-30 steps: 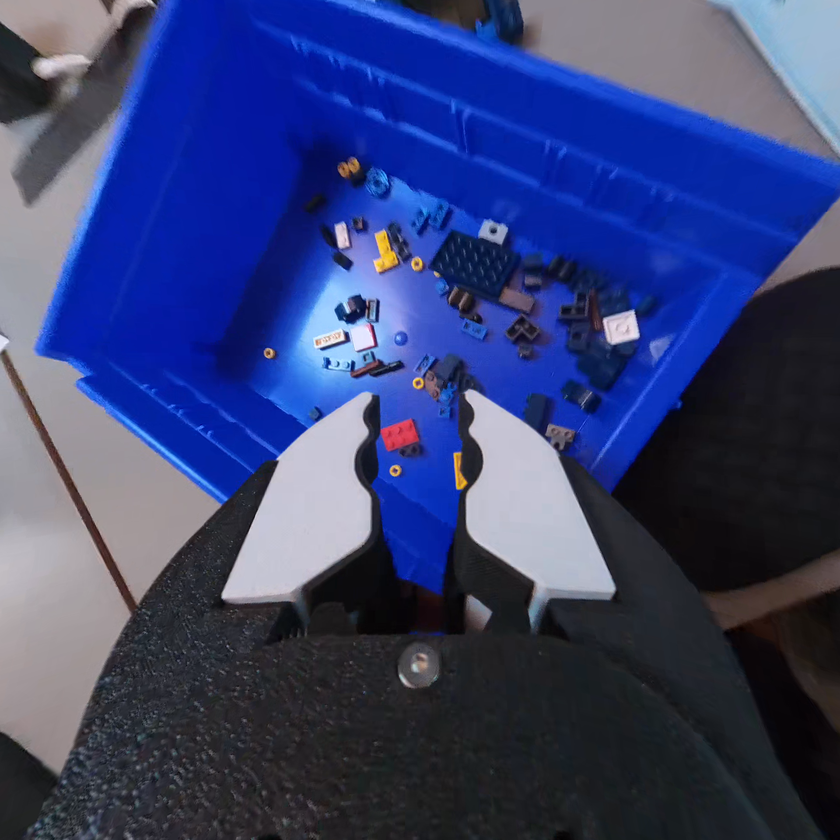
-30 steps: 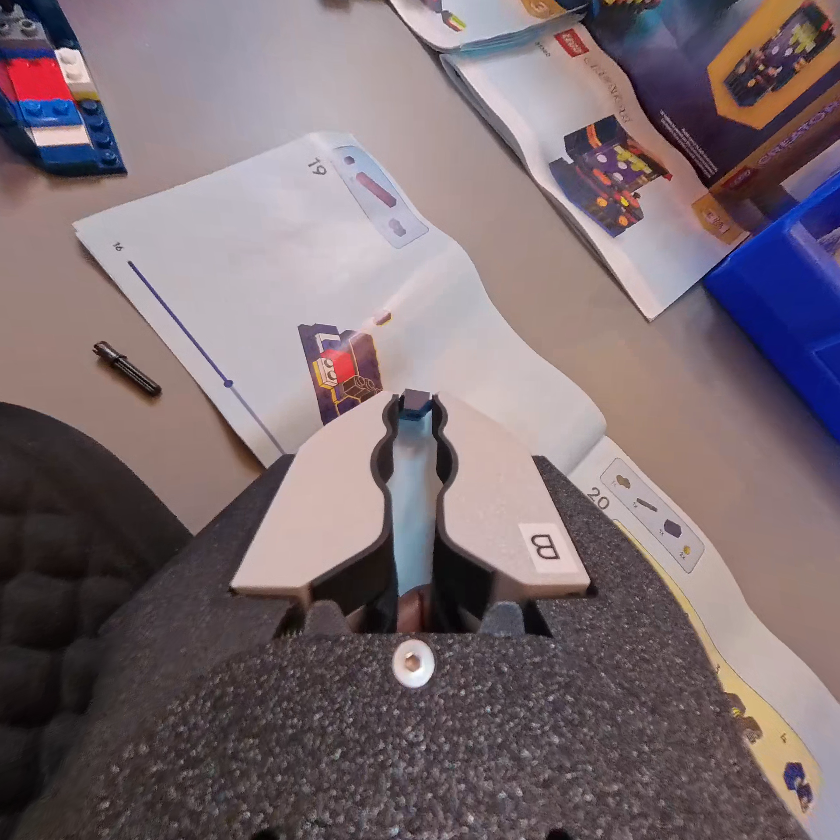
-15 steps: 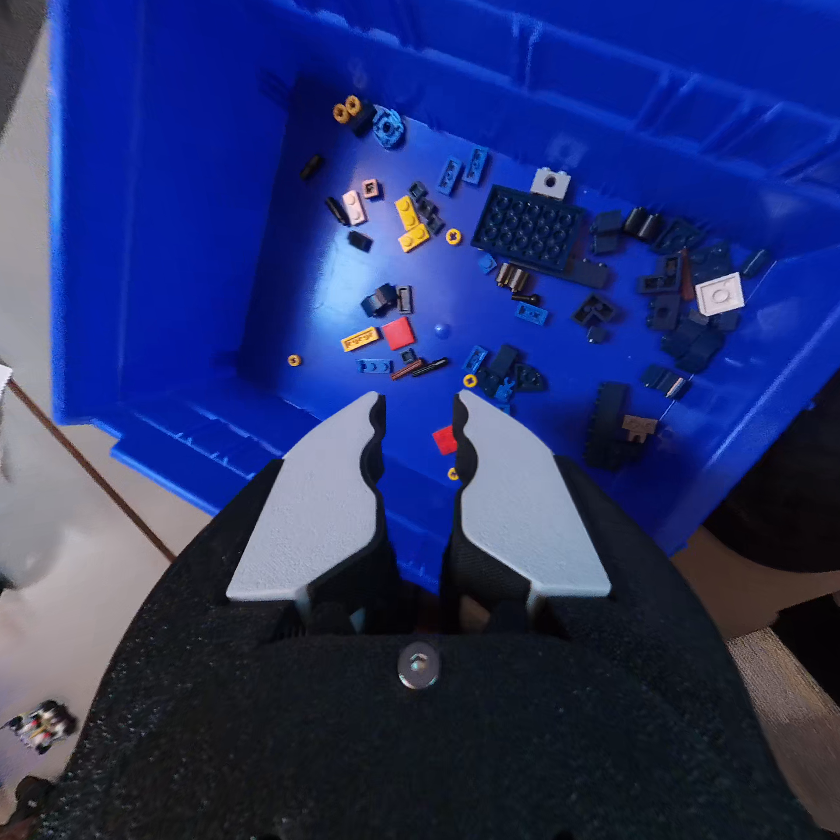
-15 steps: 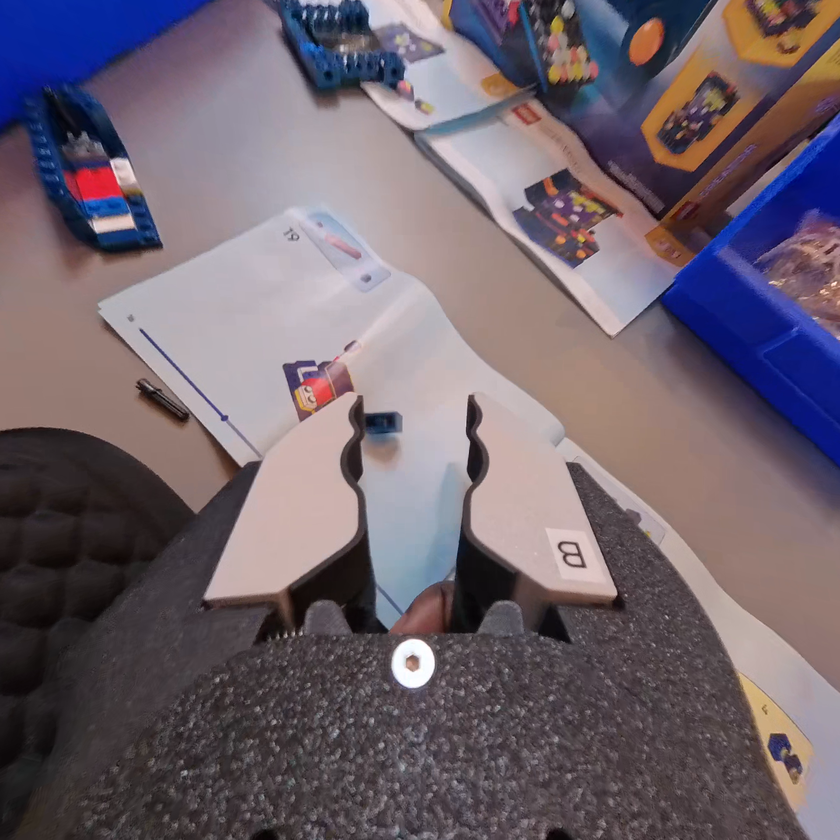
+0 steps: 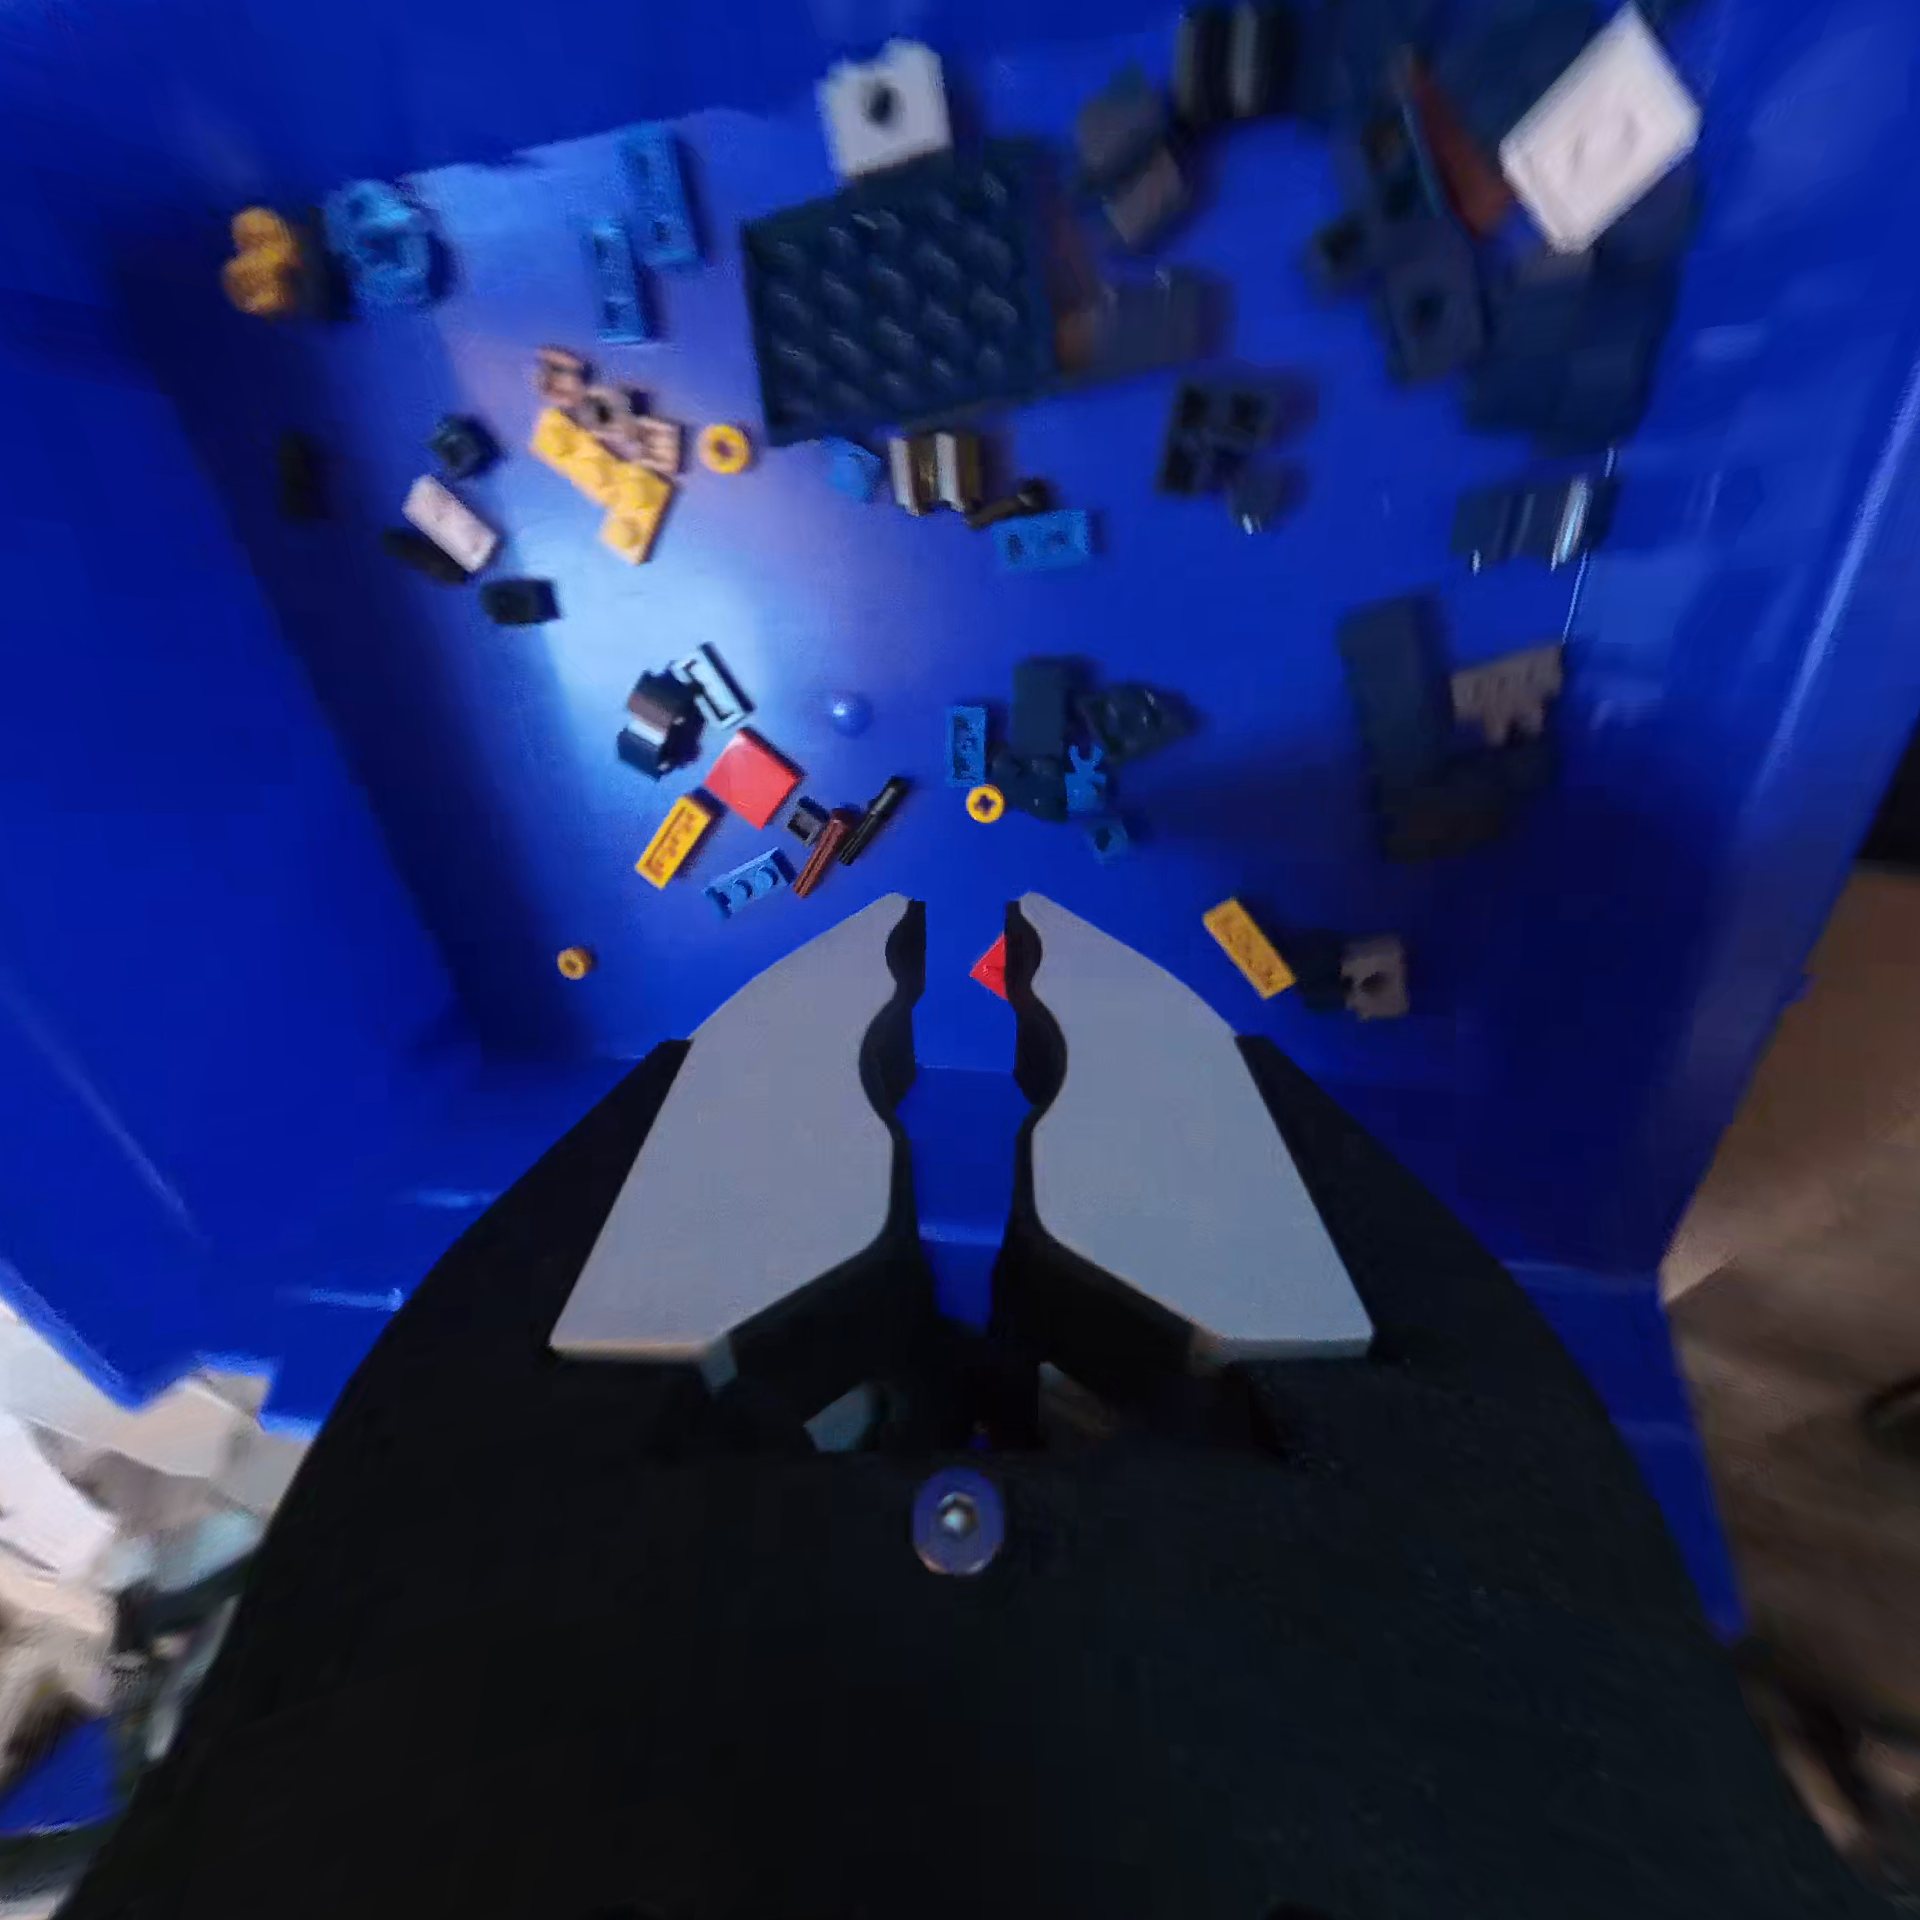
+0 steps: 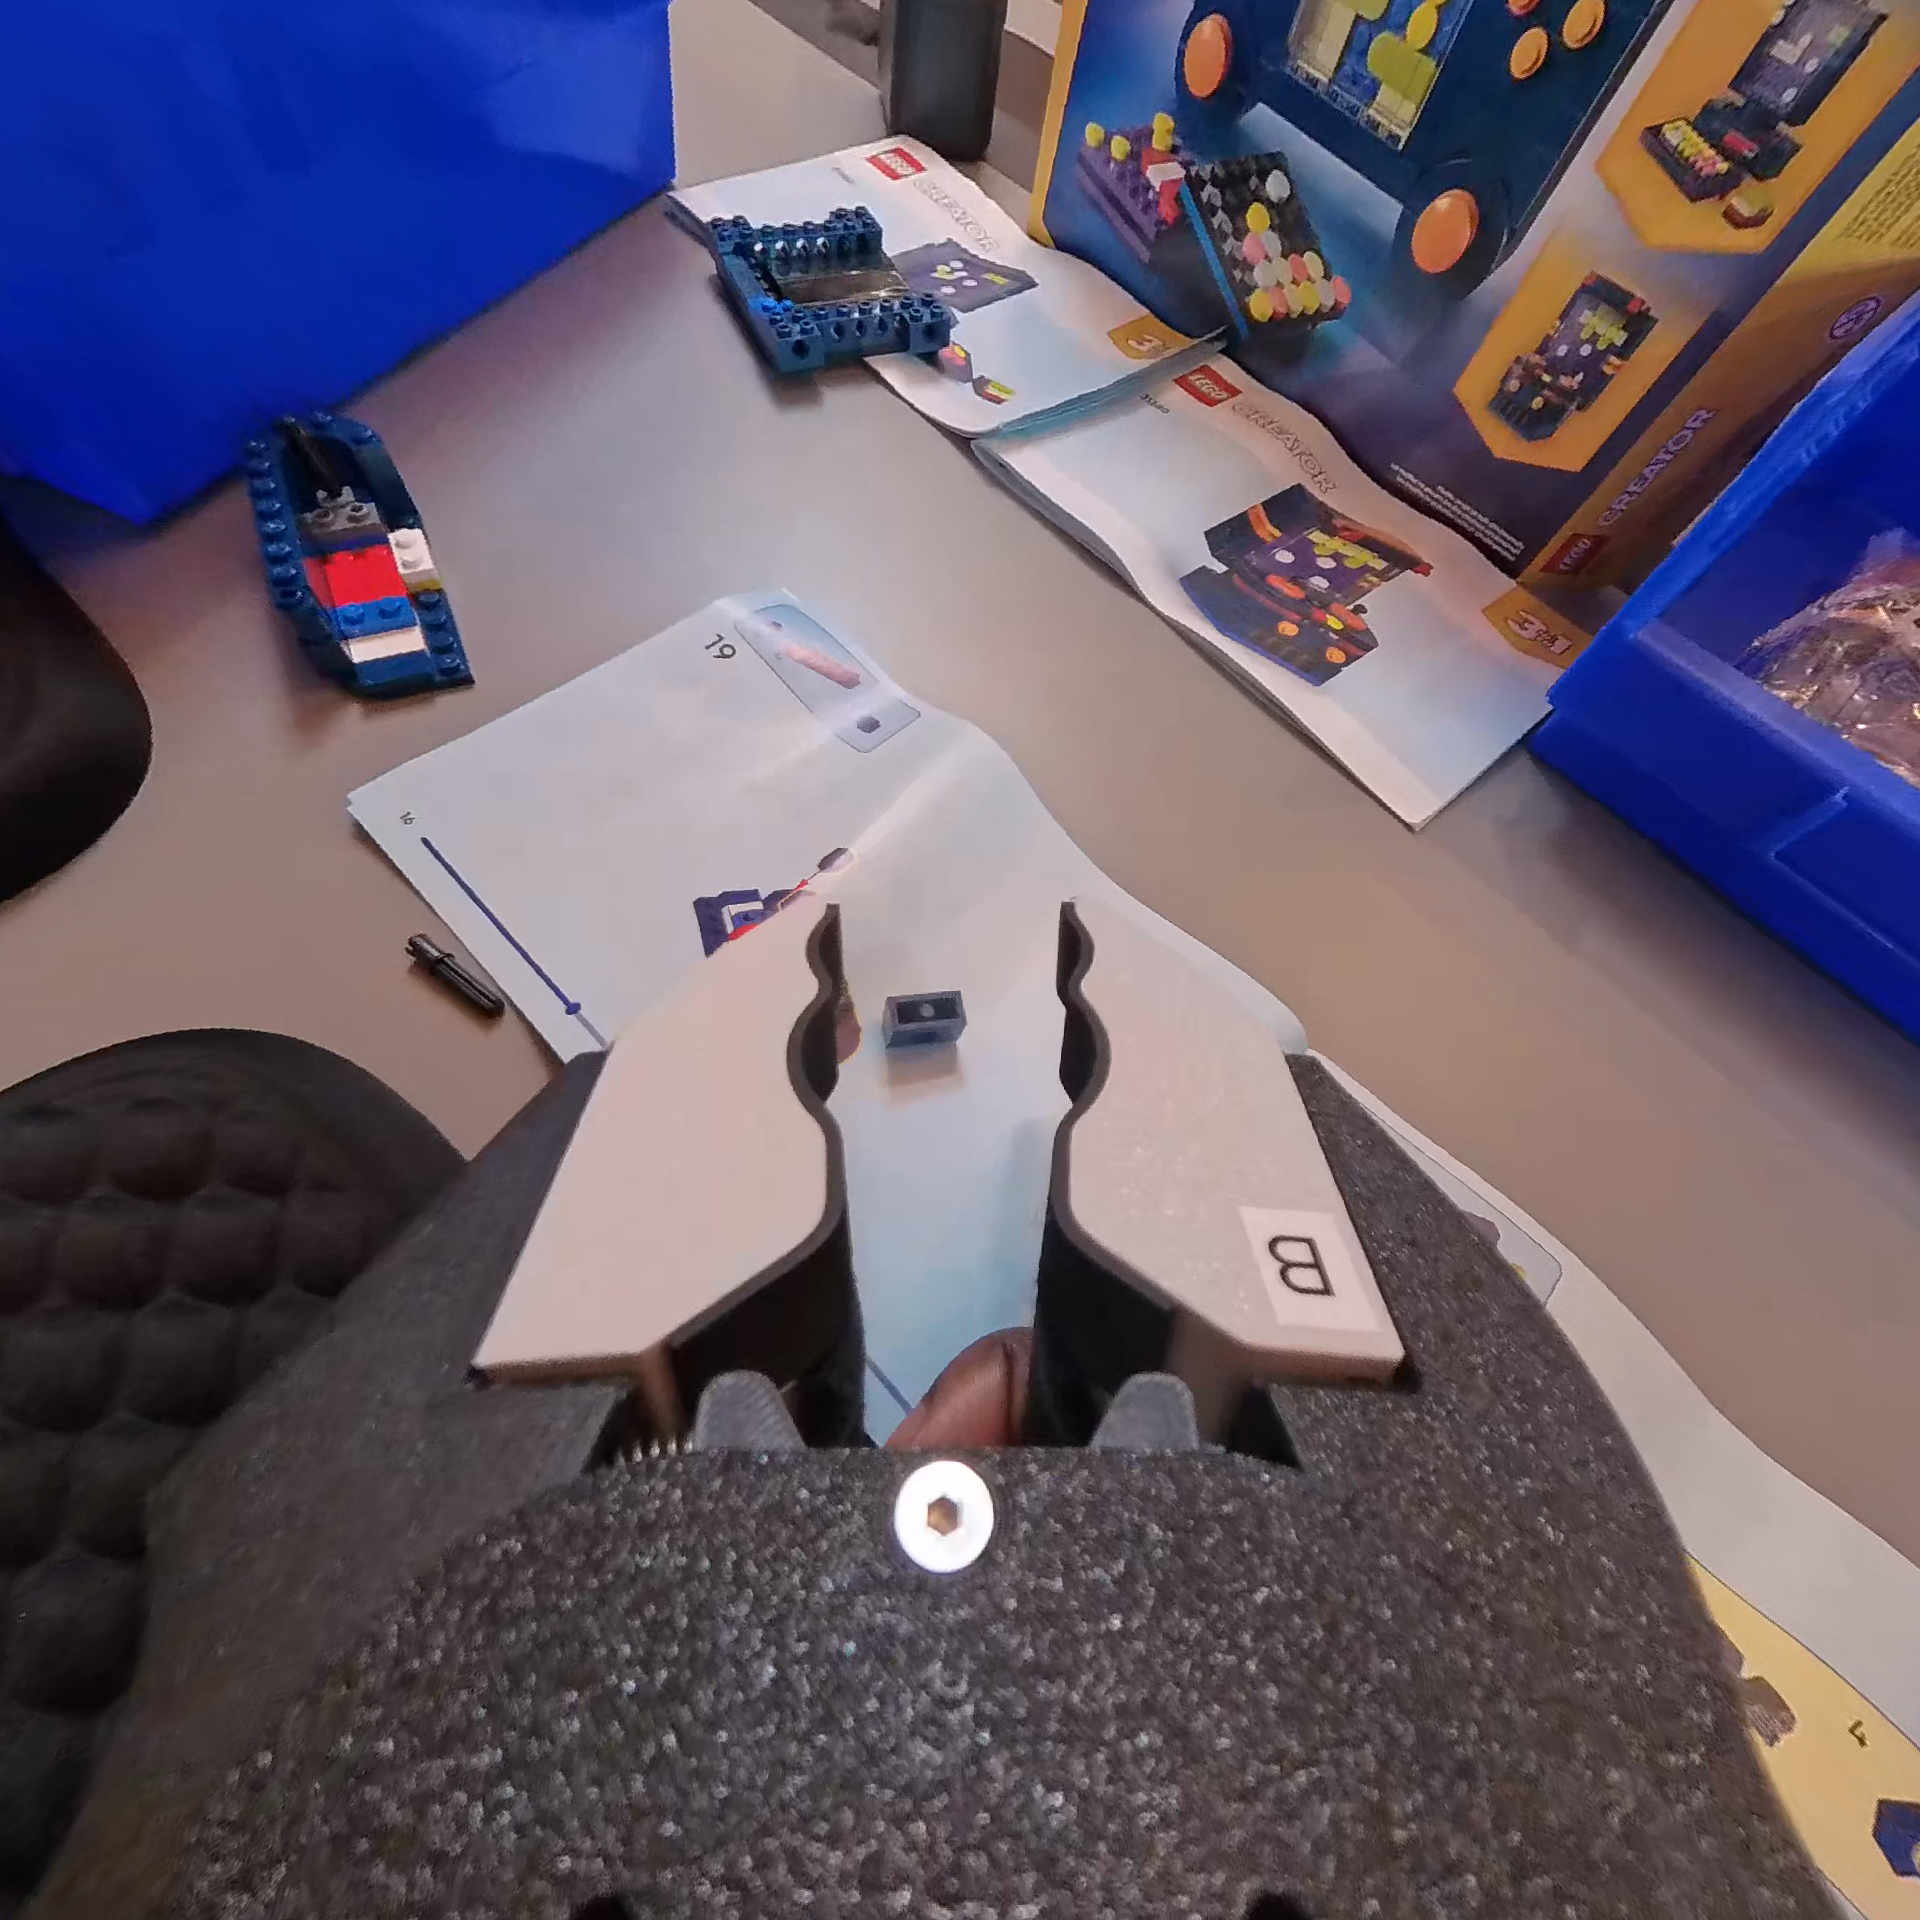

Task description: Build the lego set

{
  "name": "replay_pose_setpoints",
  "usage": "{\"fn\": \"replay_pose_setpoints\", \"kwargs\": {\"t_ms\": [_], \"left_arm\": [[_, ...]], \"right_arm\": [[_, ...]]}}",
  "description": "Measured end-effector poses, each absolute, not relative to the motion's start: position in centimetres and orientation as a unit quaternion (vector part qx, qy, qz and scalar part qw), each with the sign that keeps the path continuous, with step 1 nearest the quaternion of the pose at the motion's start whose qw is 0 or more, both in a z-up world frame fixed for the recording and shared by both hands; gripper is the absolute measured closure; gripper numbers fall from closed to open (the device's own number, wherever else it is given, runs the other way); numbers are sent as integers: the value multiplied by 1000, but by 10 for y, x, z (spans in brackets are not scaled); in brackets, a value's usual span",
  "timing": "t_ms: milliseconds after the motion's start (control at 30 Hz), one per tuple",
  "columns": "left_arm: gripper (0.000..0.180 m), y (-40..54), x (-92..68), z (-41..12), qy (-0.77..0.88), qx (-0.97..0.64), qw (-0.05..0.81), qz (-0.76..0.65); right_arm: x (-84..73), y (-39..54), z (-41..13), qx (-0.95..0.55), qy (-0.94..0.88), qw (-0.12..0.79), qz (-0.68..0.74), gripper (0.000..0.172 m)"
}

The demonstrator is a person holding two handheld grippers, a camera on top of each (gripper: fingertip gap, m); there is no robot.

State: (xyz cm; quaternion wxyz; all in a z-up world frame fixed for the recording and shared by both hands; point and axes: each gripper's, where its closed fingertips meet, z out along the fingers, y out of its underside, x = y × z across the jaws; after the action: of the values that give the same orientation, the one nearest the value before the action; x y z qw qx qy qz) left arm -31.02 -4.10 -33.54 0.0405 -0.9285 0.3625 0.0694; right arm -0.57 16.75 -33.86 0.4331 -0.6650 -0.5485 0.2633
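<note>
The blue bin (image 5: 156, 727) filled the left wrist view, loose bricks scattered over its floor. Inside it, the left gripper (image 5: 961, 914) hung with fingers narrowly parted, gripping nothing; a red piece (image 5: 992, 968) showed beside its right fingertip. Over the open instruction booklet (image 6: 644, 790), the right gripper (image 6: 945, 920) stood wide open, a small dark brick (image 6: 923, 1020) lying untouched on the page between its fingers.

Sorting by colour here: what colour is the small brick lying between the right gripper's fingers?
Dark blue-grey small brick, lying on the open instruction booklet; clearest in the right wrist view.
</note>
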Motion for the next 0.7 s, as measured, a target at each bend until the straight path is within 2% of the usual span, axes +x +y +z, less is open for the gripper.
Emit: {"fn": "replay_pose_setpoints", "kwargs": {"t_ms": [100,333,500,633,700], "left_arm": [[169,-43,-311,-346,389,-920,9,51],[165,-30,-319,-352,385,-922,27,33],[156,0,-304,-304,336,-917,212,24],[142,6,-290,-265,310,-892,329,19],[129,18,-287,-233,235,-865,443,22]], "right_arm": [[-6,167,-338,-663,-550,433,264,132],[-5,168,-335,-660,-547,438,271,132],[-6,169,-330,-657,-531,436,309,133],[-8,165,-327,-653,-519,424,352,132],[-10,162,-323,-645,-514,419,380,132]]}}
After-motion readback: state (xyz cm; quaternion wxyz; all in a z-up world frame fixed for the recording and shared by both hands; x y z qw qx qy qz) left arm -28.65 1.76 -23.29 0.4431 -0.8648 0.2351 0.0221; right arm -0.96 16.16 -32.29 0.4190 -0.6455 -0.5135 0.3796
